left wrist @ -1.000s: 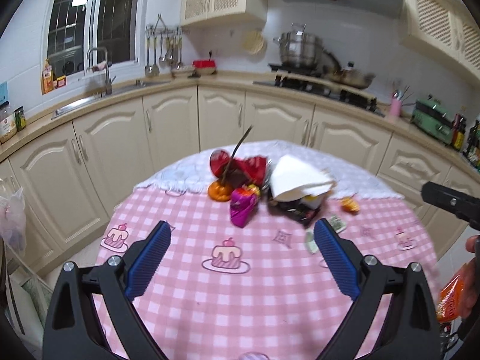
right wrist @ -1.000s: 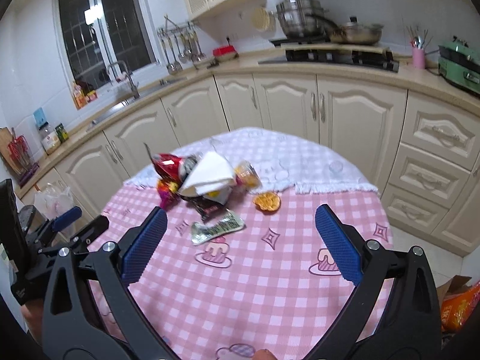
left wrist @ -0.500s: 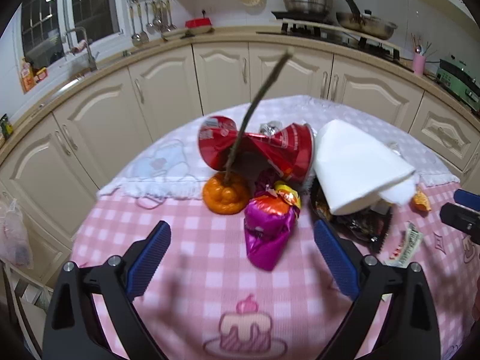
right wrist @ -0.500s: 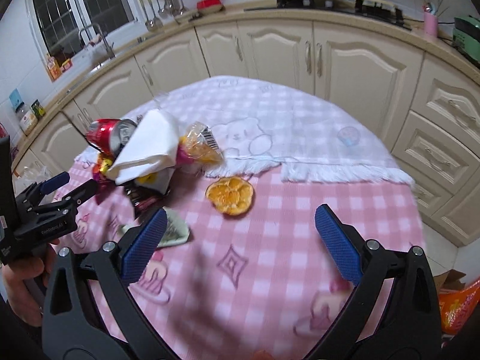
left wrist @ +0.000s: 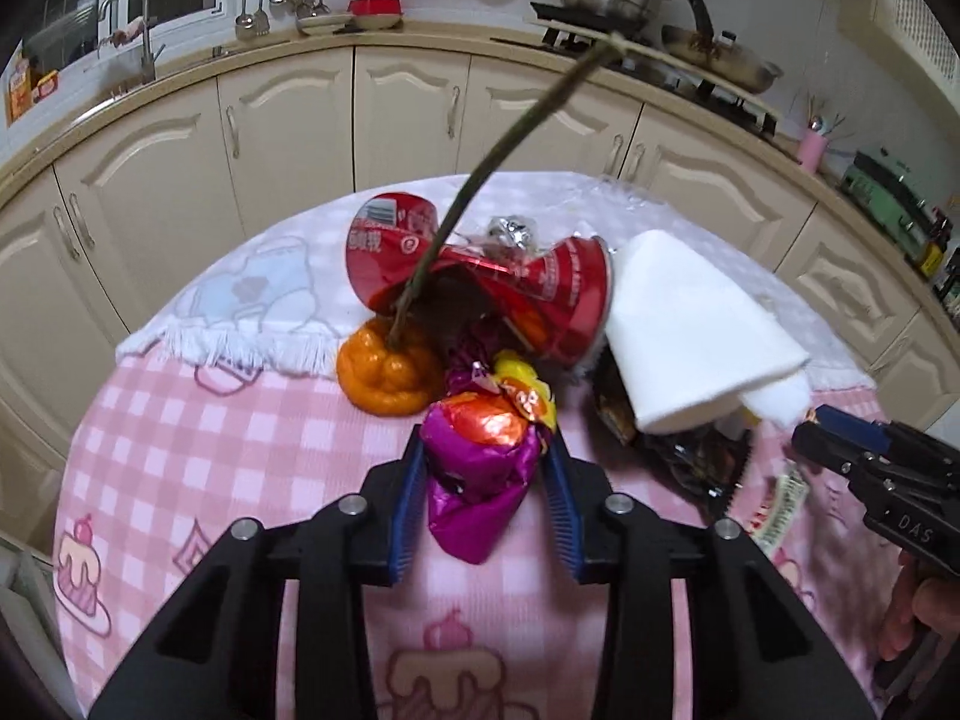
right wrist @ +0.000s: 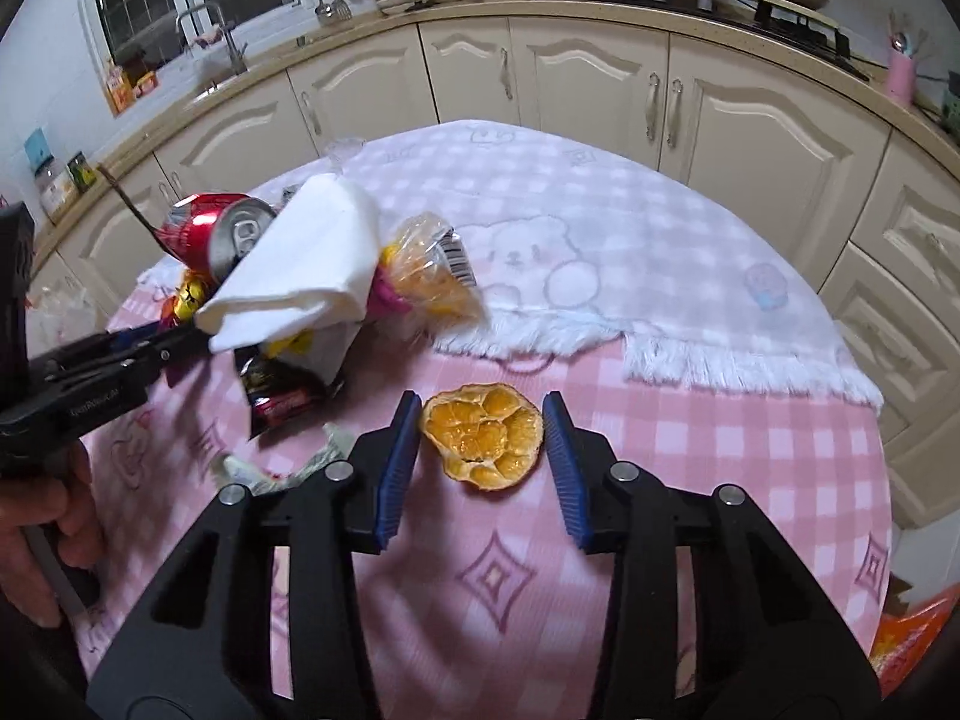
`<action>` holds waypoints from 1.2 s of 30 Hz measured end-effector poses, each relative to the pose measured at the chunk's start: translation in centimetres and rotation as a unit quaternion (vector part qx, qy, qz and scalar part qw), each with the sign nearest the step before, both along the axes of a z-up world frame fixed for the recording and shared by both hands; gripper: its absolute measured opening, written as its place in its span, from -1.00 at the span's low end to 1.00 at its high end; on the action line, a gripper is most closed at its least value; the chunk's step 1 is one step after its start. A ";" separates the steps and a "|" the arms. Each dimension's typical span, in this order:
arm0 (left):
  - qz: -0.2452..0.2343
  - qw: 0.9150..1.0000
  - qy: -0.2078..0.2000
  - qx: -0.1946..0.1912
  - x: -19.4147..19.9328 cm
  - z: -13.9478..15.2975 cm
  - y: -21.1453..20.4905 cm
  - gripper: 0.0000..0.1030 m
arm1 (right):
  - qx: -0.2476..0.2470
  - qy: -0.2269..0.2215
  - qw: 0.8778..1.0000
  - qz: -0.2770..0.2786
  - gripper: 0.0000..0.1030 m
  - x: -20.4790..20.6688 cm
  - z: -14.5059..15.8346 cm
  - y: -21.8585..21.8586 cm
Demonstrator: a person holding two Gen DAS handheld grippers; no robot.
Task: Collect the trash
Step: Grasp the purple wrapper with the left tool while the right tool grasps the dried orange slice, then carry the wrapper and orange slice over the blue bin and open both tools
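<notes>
A pile of trash lies on the round table with the pink checked cloth [left wrist: 198, 468]. My left gripper [left wrist: 486, 468] is shut on a purple and orange foil wrapper [left wrist: 480, 468]. Behind it lie an orange peel with a long twig [left wrist: 387, 375], a crushed red can [left wrist: 474, 276] and a folded white napkin [left wrist: 684, 330]. My right gripper [right wrist: 480, 432] has closed in around an orange peel [right wrist: 483, 435], its pads at both edges of it. The can [right wrist: 216, 228] and napkin [right wrist: 300, 270] show at the left in the right wrist view.
A dark snack wrapper [right wrist: 282, 396], a clear bag with orange bits [right wrist: 432, 276] and a small green wrapper [right wrist: 288, 462] lie by the pile. A white towel [right wrist: 600, 264] covers the table's far half. Cream cabinets and the counter curve behind.
Both grippers moved forward and down to the table and narrowed from wide open. The left closed on the purple wrapper; the right closed in around the orange peel.
</notes>
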State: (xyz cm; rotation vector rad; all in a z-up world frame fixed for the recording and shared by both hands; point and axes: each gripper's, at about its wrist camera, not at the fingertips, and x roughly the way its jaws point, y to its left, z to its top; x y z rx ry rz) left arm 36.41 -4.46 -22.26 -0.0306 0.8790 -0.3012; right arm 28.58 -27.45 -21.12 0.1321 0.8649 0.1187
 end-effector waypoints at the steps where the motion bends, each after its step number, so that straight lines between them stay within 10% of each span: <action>1: 0.003 1.000 -0.002 -0.005 -0.6 0.1 0.4 -0.30 | 0.003 -0.003 1.000 0.000 -0.21 -0.4 0.2 0.0; 20: -0.001 0.996 -0.065 -0.064 -12.8 4.3 2.1 -0.31 | 0.057 -0.067 0.996 -0.008 -0.21 -9.8 4.8 -0.4; 36: -0.103 0.982 -0.142 -0.065 -19.5 10.6 -7.2 -0.31 | 0.098 -0.141 0.983 -0.065 -0.21 -17.7 9.1 -8.6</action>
